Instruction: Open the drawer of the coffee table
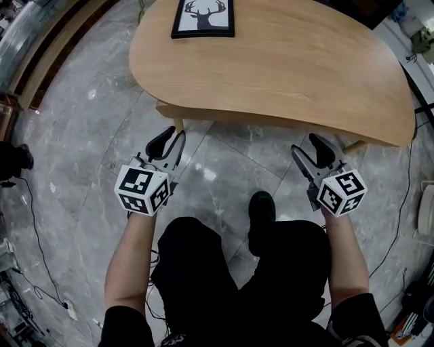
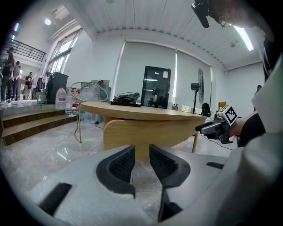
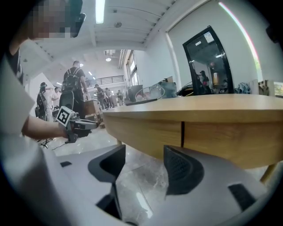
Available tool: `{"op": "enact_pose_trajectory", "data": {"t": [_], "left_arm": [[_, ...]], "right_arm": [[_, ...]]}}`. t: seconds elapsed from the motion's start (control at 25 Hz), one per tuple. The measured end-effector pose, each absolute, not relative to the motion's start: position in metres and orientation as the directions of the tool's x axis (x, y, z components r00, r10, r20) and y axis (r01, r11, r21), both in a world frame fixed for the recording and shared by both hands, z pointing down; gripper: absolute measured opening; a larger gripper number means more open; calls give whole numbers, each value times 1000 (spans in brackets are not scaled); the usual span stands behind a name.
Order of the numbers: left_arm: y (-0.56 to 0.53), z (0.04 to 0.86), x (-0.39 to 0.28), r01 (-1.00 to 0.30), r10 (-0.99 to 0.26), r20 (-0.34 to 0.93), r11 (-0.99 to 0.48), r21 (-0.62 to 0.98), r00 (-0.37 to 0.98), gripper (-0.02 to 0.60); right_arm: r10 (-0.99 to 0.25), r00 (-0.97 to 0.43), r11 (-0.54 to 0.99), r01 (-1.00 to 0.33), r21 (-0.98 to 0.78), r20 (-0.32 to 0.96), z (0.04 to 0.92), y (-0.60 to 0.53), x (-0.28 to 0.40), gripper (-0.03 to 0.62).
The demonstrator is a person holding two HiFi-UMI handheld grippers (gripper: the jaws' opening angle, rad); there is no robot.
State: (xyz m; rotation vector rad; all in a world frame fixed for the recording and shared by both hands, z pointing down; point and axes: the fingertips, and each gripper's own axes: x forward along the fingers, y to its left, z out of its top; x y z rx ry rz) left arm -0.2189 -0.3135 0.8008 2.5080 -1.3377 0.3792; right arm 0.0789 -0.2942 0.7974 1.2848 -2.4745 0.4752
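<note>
Left gripper (image 1: 168,142) first: its black ribbed jaws are held only slightly apart, a narrow gap, and nothing is caught in it, just floor and table base seen through. The right gripper (image 1: 310,148) is spread noticeably wider, also with nothing pinched; only floor is seen between its pads.

Both are pointed at the near side of the rounded, light-wood coffee table (image 1: 271,61) and held just short of its edge, lower than the top, touching nothing. The left one is lined up near the curved wooden base on the table's left, the right one under the right stretch of the edge.

The drawer is looked at most directly from the right gripper view: a pale wooden front band (image 3: 221,137) under the top is cut by a dark vertical seam (image 3: 182,134), and everything sits flush, so the drawer is shut. Which panel is the drawer front can't be told.

Further out, a black-framed deer picture (image 1: 203,17) is laid flat on the tabletop, and grey marble floor (image 1: 88,169) is spread all around.
</note>
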Motion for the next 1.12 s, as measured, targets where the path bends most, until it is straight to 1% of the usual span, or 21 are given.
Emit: {"op": "enact_pose_trajectory", "data": {"t": [0.08, 0.16, 0.28, 0.44, 0.52, 0.6, 0.68, 0.72, 0.84, 1.12], "left_arm": [[-313, 799, -225, -842, -771, 350, -527, 116, 531, 152], [-313, 796, -230, -848, -777, 350, -518, 117, 523, 189], [-317, 794, -239, -857, -785, 360, -506, 99, 505, 251], [-326, 794, -248, -865, -792, 369, -496, 77, 487, 332], [-330, 795, -250, -861, -785, 376, -502, 79, 492, 358], [-336, 796, -251, -859, -781, 382, -506, 77, 494, 382], [-341, 797, -251, -856, -777, 386, -511, 74, 497, 394], [-343, 798, -251, -853, -774, 388, -517, 72, 501, 396], [-349, 800, -248, -839, -762, 388, -541, 56, 518, 396], [-367, 806, -244, -832, -761, 416, -554, -17, 498, 396]], "right_arm": [[-741, -535, 528, -838, -141, 405, 794, -295, 82, 310], [-753, -527, 517, -844, -139, 395, 791, -296, 84, 360], [-759, -522, 510, -848, -143, 389, 791, -299, 85, 413], [-766, -509, 495, -857, -144, 393, 796, -305, 90, 459], [-771, -503, 489, -861, -142, 392, 796, -309, 93, 477], [-773, -502, 489, -861, -139, 387, 795, -313, 94, 477], [-775, -501, 488, -862, -137, 386, 796, -317, 96, 476], [-777, -496, 485, -864, -135, 387, 797, -318, 97, 472], [-789, -479, 469, -874, -127, 384, 798, -320, 101, 420], [-780, -491, 487, -865, -117, 388, 801, -318, 93, 408]]}}
